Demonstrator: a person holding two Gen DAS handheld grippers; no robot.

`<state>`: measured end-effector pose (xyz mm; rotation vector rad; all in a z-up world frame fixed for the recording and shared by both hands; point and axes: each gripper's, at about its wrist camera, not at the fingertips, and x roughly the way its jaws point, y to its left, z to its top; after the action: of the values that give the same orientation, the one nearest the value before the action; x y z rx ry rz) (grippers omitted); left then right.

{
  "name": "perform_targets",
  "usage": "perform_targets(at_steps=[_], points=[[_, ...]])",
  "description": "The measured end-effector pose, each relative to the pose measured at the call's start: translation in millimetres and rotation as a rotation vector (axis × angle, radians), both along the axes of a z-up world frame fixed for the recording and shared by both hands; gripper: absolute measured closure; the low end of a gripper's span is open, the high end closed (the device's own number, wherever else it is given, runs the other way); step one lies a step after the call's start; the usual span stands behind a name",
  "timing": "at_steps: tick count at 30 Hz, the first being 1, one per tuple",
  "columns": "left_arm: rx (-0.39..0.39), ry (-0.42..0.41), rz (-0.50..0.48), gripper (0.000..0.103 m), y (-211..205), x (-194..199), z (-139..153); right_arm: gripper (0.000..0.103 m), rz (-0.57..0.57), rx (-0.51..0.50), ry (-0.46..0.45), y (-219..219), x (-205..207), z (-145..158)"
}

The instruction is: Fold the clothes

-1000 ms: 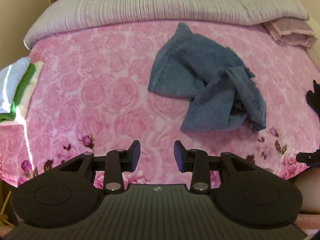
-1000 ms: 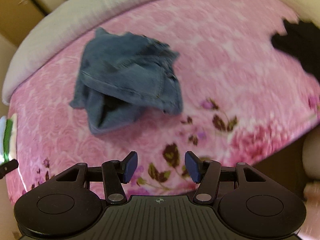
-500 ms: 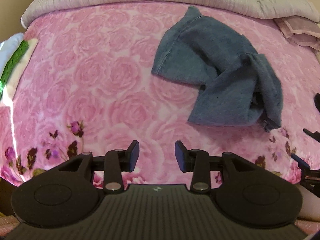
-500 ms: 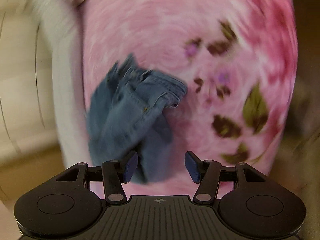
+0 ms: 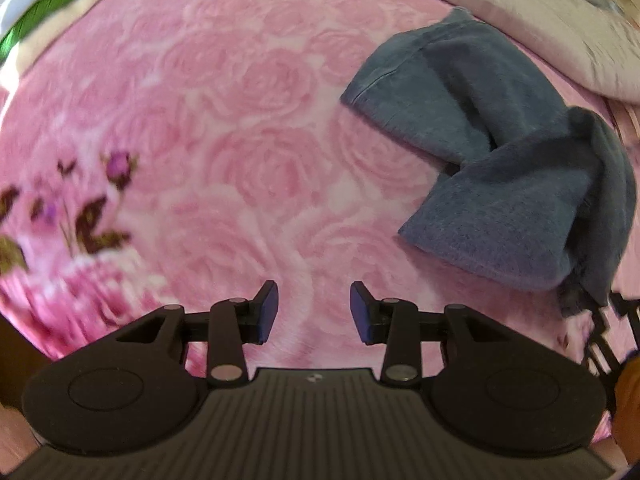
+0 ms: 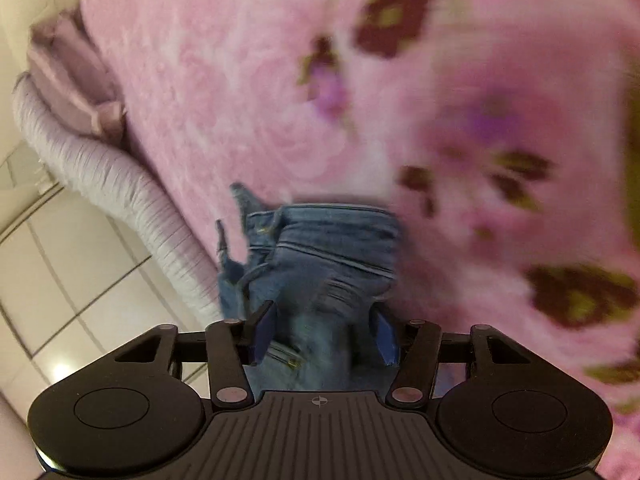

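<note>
Crumpled blue jeans (image 5: 500, 152) lie on the pink rose blanket (image 5: 240, 140) at the right of the left wrist view. My left gripper (image 5: 314, 312) is open and empty over bare blanket, left of and nearer than the jeans. In the right wrist view, rolled sideways and blurred, the waistband end of the jeans (image 6: 320, 256) lies between the open fingers of my right gripper (image 6: 324, 338). The denim reaches in between the blue pads (image 6: 384, 338); the jaws stand wide and are not closed on it.
A grey ribbed quilt (image 5: 540, 28) runs along the far edge of the bed. A folded green and white cloth (image 5: 44, 12) sits at the far left. A mauve folded cloth (image 6: 76, 76) lies near the quilt. Tiled floor (image 6: 60, 260) shows past the bed edge.
My right gripper has rolled sideways and closed in on the jeans, whose waistband now sits between its fingers. My left gripper has moved lower and closer to the blanket, jaws still open.
</note>
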<state>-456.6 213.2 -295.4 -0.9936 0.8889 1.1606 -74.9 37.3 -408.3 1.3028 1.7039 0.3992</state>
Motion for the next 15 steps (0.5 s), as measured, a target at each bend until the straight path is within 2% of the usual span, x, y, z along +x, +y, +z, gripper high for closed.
perform_targets(at_steps=[1,5,7,10,11,14,15], points=[[-0.001,-0.002,0.017,0.068,-1,2,0,0.091,0.047,-0.034,-0.083,1,16,11],[0.025,-0.008,0.042,0.068,-1,13,4,0.097,0.034,-0.007,-0.310,-21,95,67],[0.029,-0.018,0.044,0.068,2,22,4,0.097,0.040,-0.022,-0.466,-35,140,101],[0.031,-0.056,0.042,0.068,7,39,2,0.097,0.025,-0.119,-0.642,-63,192,139],[0.027,-0.070,0.036,0.068,8,46,0,0.097,0.012,-0.177,-0.686,-74,205,145],[0.001,-0.105,0.010,0.068,14,71,-6,0.097,0.001,-0.405,-0.706,-100,236,138],[-0.009,-0.115,0.001,0.068,16,79,-8,0.095,0.004,-0.450,-0.661,-107,244,129]])
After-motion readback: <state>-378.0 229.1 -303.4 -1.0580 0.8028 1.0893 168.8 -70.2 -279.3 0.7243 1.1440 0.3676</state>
